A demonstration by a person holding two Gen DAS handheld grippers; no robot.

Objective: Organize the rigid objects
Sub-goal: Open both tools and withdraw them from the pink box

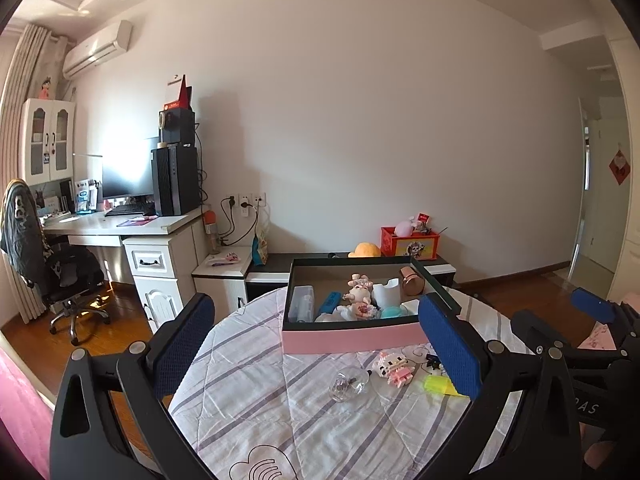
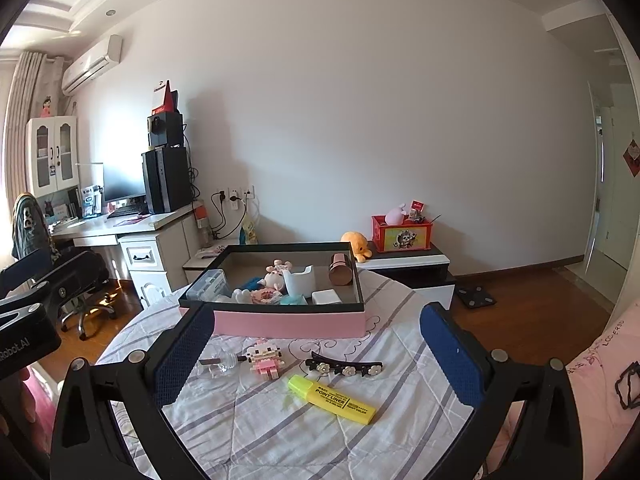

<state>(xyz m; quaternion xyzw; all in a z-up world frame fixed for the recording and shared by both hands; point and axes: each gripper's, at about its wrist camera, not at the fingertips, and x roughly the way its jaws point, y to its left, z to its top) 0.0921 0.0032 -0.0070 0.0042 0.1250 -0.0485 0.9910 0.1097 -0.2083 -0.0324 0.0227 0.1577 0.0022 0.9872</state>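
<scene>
Both claws stand wide apart and hold nothing. The right claw (image 2: 316, 356) hovers over the quilted bed (image 2: 280, 440). Between its fingers lies the yellow highlighter (image 2: 332, 399), flat, its long axis running from the cap at upper left to the lower right. Just beyond it, the black flower hair clip (image 2: 345, 365) lies crosswise. Left of the clip sit the pink block figure (image 2: 265, 360) and, by the left finger, a clear glass stopper (image 2: 218, 362). Further ahead stands the pink box (image 2: 290, 323), long side toward the claw, already holding small toys. The left claw (image 1: 316, 354) faces the same box from the left.
</scene>
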